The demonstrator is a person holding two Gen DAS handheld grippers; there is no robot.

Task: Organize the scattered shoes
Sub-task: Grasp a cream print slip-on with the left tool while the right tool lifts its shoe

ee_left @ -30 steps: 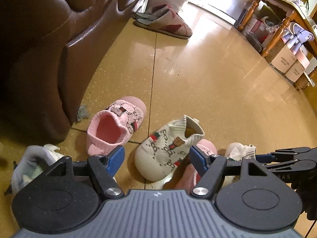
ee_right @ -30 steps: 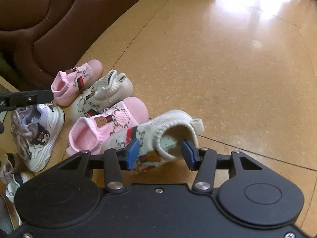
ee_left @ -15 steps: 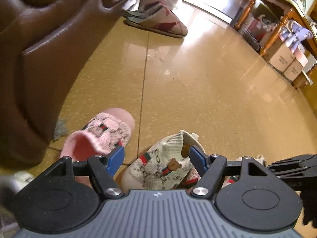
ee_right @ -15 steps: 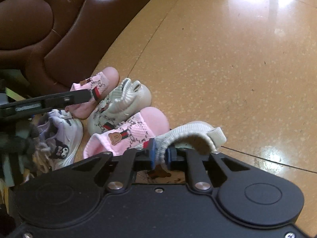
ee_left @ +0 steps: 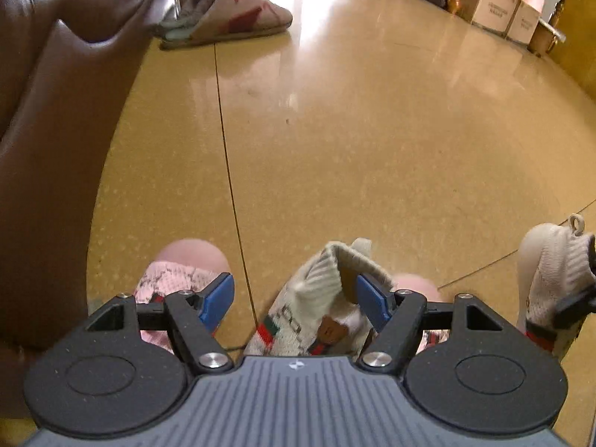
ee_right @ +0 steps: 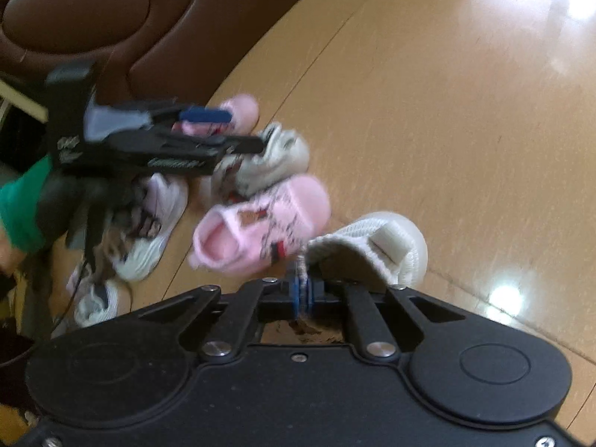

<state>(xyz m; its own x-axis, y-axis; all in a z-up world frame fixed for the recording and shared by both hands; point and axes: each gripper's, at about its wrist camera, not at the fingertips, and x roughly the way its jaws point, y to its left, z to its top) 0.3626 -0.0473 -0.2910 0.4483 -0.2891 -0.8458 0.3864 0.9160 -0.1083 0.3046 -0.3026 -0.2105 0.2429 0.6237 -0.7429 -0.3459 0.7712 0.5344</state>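
Observation:
In the left wrist view a white knit baby shoe [ee_left: 316, 313] with a bear patch lies between the fingers of my left gripper [ee_left: 296, 298]. The right blue pad sits in the shoe's opening and the left pad stands clear of it, with the jaws closing. A pink shoe [ee_left: 178, 272] lies just left. In the right wrist view my right gripper [ee_right: 303, 290] is shut on the cuff of the second white knit shoe [ee_right: 376, 246], tilting it up. A pink shoe [ee_right: 260, 227] lies beside it. Behind it, my left gripper [ee_right: 231, 130] hovers over the first white shoe [ee_right: 275, 160].
A brown leather sofa [ee_left: 44, 149] borders the left side. A large slipper [ee_left: 231, 15] lies by the sofa at the far end, and cardboard boxes [ee_left: 495, 7] stand under a wooden table at the back right. White sneakers [ee_right: 149, 231] lie beside a green sleeve [ee_right: 22, 205].
My right gripper closed on the white shoe's cuff and tipped the shoe up. My left gripper moved forward and lower over the other white shoe, rolling slightly.

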